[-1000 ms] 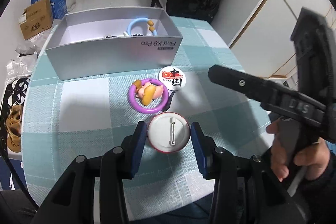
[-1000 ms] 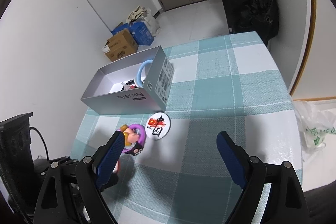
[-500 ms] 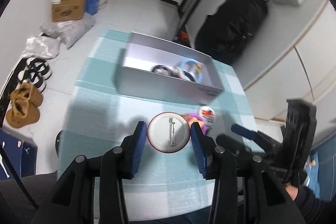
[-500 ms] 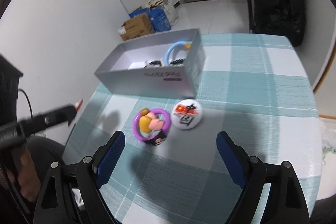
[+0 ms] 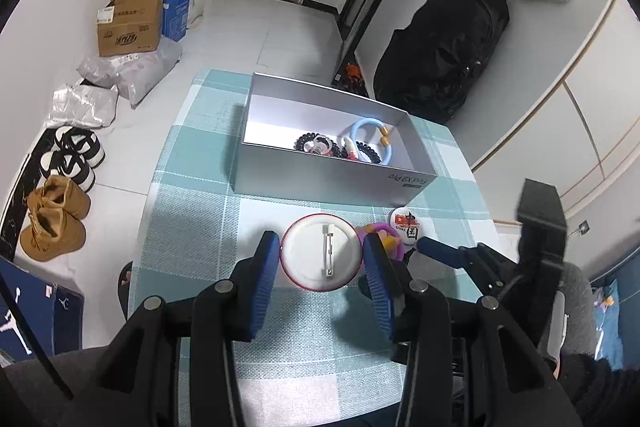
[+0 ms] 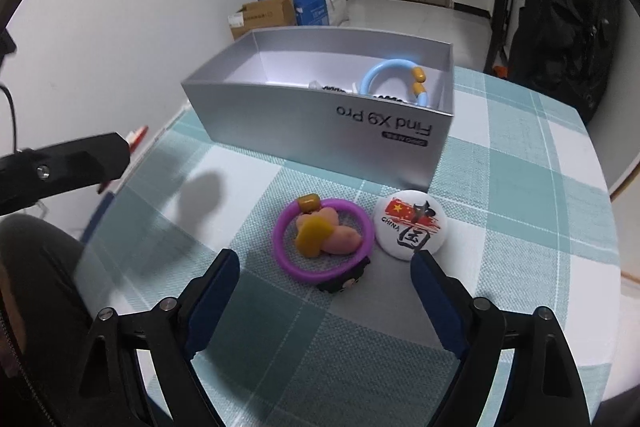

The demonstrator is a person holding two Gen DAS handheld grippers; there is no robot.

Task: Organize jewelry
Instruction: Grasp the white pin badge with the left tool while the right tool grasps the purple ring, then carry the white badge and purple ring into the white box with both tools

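silver box (image 5: 332,183), bracelets (image 5: 370,141) inside

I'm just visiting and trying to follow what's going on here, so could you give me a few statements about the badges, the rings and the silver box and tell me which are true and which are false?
1. The left gripper holds a round pin badge with its back and pin showing. True.
2. The right gripper is shut on the purple ring. False: it is open and empty, and the ring lies on the tablecloth.
3. The blue ring is inside the silver box. True.
4. The China badge is in the box. False: it lies on the tablecloth beside the purple ring.
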